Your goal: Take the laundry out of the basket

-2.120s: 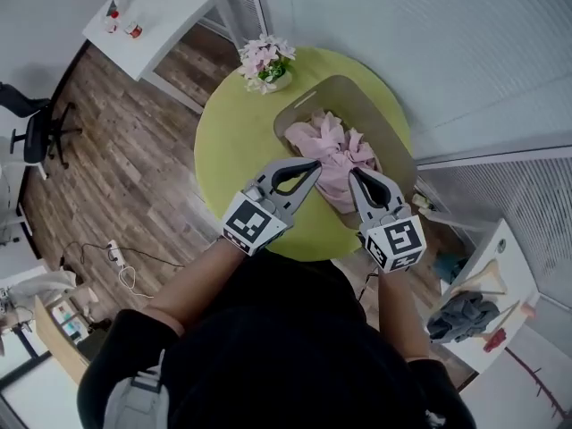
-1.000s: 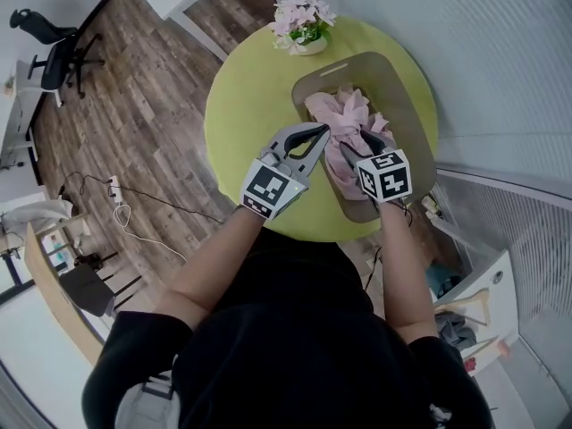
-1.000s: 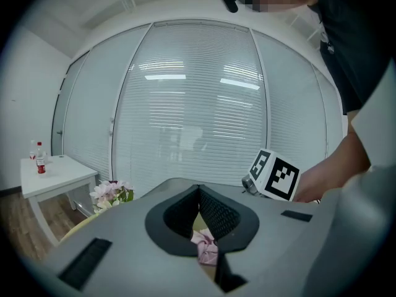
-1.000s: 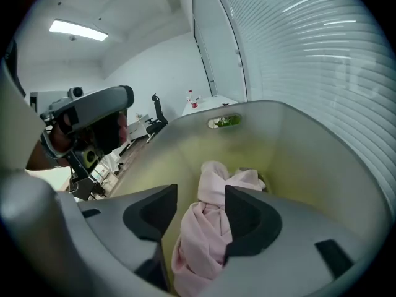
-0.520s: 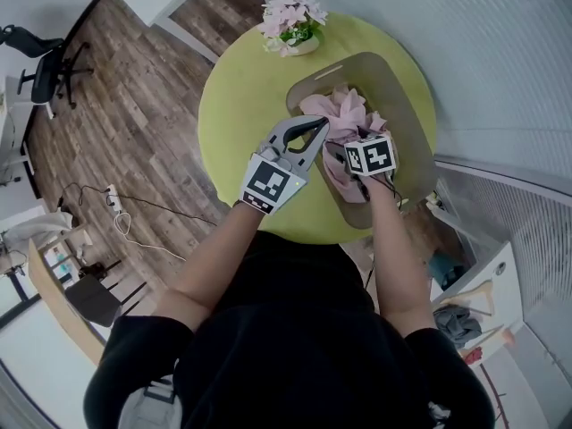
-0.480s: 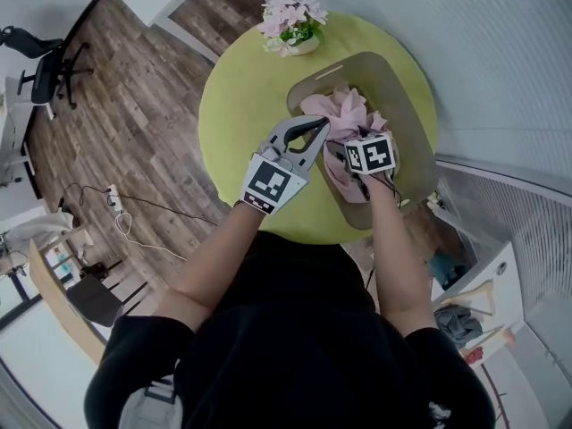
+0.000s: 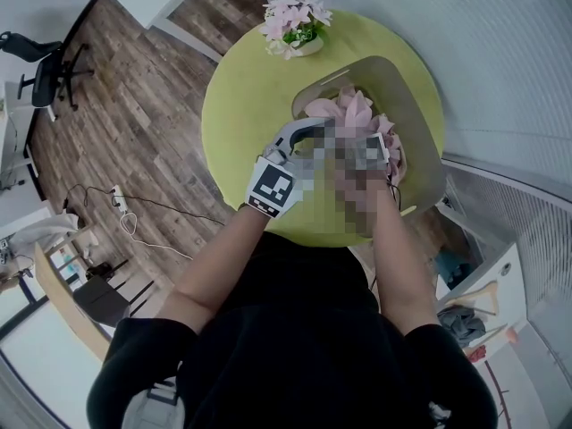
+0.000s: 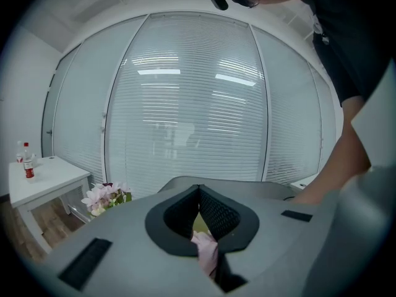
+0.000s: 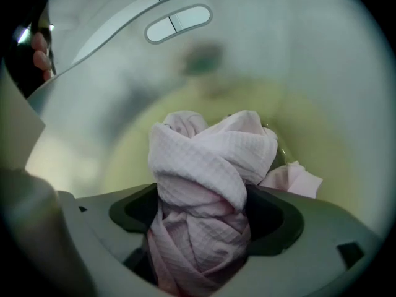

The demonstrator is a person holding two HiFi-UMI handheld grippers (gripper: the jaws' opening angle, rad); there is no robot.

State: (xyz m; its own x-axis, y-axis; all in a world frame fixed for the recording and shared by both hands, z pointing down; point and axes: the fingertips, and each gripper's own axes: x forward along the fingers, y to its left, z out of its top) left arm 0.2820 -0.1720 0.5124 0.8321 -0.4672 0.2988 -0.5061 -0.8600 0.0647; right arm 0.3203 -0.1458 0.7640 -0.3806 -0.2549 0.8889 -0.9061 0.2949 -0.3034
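Note:
Pink laundry (image 7: 353,110) lies bunched in a pale basket (image 7: 420,155) on the round yellow-green table (image 7: 237,114). My left gripper (image 7: 308,128) is at the basket's near left rim. In the left gripper view its jaws (image 8: 198,189) are shut, with a strip of pink cloth (image 8: 205,252) pinched low between them. A blurred patch hides my right gripper in the head view. In the right gripper view its jaws (image 9: 204,218) are opening inside the basket (image 9: 178,23), and a twisted knot of pink cloth (image 9: 207,166) stands between them.
A pot of pink flowers (image 7: 295,21) stands at the table's far edge, left of the basket, and also shows as flowers (image 8: 105,198). A white side table (image 8: 37,181) carries small bottles. Beyond are wooden floor, an office chair (image 7: 40,56) and slatted blinds (image 7: 500,61).
Both grippers have moved from the table's near edge up to the basket. The right one has dipped down into the pink laundry; the left one stays at the rim.

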